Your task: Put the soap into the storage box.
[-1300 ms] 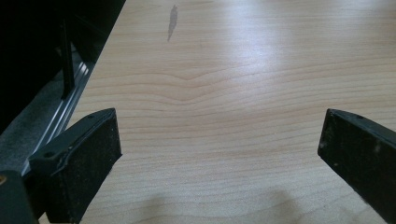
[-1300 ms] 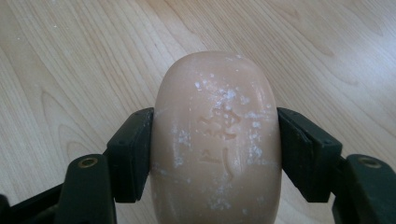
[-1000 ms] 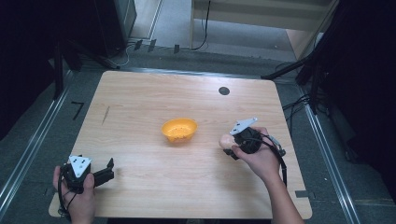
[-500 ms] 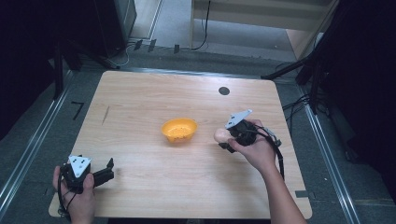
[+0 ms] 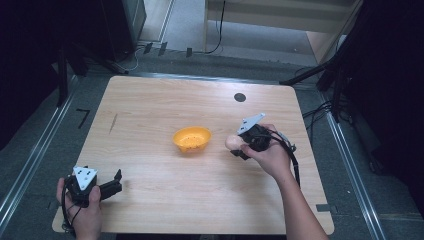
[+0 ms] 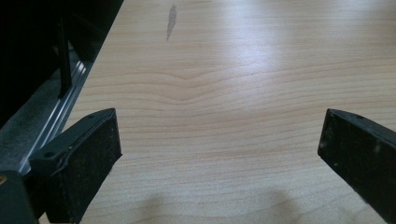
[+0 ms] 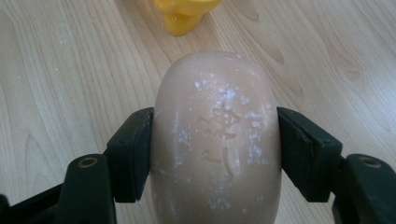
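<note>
A pale pink oval bar of soap (image 7: 217, 144), embossed and dusted with white flecks, is clamped between the two black jaws of my right gripper (image 7: 215, 151). In the high view that right gripper (image 5: 239, 145) holds the soap (image 5: 232, 142) just above the table, a short way right of an orange bowl (image 5: 192, 138) at the table's middle. The bowl's yellow-orange foot (image 7: 184, 16) shows ahead of the soap in the right gripper view. My left gripper (image 5: 116, 184) rests near the front left corner, its jaws wide apart over bare wood (image 6: 219, 140) with nothing between them.
The light wooden table (image 5: 150, 110) has a dark smudge (image 5: 114, 123) at the left and a round black cable hole (image 5: 240, 97) at the back right. A metal rail (image 6: 60, 116) runs along its left edge. Cables lie on the floor beyond the far edge.
My right gripper has carried the soap leftward, closer to the orange bowl. The left gripper has stayed where it was.
</note>
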{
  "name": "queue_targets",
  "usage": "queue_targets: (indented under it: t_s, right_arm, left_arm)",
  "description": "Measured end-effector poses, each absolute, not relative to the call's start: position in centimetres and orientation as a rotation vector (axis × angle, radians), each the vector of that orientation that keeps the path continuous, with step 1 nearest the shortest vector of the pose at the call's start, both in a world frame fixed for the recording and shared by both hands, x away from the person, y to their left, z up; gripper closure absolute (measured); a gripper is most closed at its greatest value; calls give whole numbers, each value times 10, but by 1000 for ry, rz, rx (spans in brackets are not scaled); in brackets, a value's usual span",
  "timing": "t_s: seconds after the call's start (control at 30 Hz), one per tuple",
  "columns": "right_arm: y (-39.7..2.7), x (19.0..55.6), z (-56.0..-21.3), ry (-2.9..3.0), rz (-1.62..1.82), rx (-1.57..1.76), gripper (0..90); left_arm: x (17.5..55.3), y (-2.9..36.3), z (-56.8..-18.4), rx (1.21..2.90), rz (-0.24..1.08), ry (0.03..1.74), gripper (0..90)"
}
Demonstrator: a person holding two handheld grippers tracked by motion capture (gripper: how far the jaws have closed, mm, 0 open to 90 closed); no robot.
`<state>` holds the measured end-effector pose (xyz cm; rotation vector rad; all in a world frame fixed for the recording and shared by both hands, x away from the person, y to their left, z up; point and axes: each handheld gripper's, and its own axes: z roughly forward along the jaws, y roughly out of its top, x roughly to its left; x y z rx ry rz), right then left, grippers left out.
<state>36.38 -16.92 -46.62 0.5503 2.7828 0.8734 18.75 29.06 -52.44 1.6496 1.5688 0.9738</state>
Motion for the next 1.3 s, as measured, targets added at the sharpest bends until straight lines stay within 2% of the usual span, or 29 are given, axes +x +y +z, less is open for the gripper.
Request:
queue_targets:
  t_s: [0.57, 1.3]
  right_arm:
    - [-132, 374, -444, 2848, 917, 351, 337]
    - [-82, 389, -444, 2859, 907, 70, 336]
  left_arm:
    - [188, 292, -524, 1645, 968, 1572, 0]
    - [188, 292, -524, 1640, 960, 1571, 0]
